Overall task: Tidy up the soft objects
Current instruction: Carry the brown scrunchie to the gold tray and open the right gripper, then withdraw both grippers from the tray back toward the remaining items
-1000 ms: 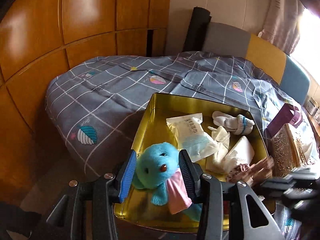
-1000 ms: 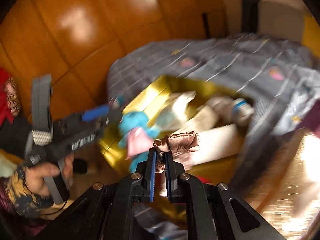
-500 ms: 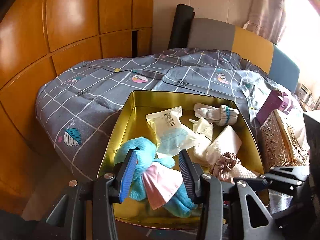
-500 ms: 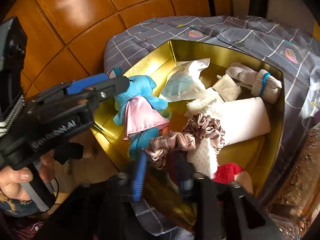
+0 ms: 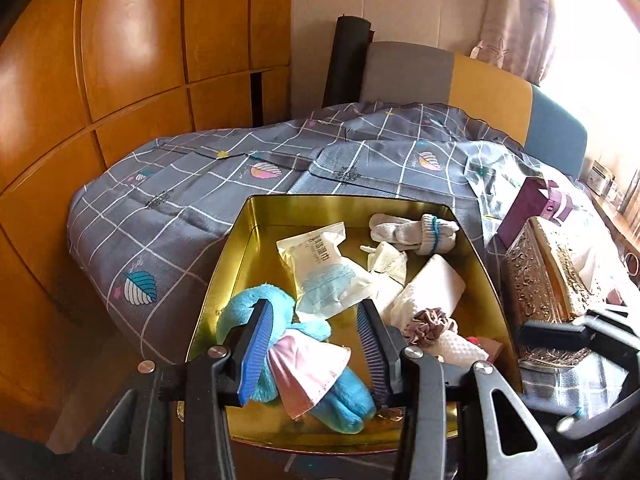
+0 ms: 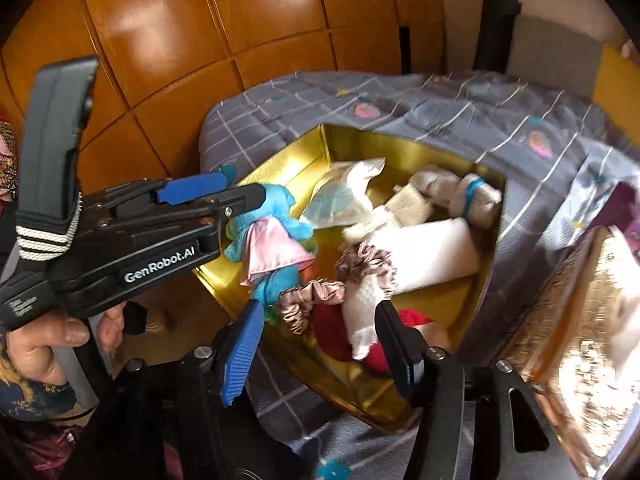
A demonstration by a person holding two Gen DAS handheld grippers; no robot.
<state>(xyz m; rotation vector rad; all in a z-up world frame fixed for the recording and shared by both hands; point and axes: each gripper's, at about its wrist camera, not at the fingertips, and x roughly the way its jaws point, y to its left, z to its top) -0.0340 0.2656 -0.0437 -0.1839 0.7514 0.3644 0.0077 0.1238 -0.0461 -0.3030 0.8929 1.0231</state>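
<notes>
Scrunchie point(image 6: 312, 300) dropped; only right view shows hand point(image 6: 44, 344).

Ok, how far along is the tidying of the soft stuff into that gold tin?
Nearly done, it seems. Socks, a wipes packet, a white towel and the scrunchie lie in the gold tin. The right claw has just been opening, with nothing pinched. The left claw straddles the blue plush toy, which rests in the tin, apparently ungripped. Left: pull both claws away.
</notes>
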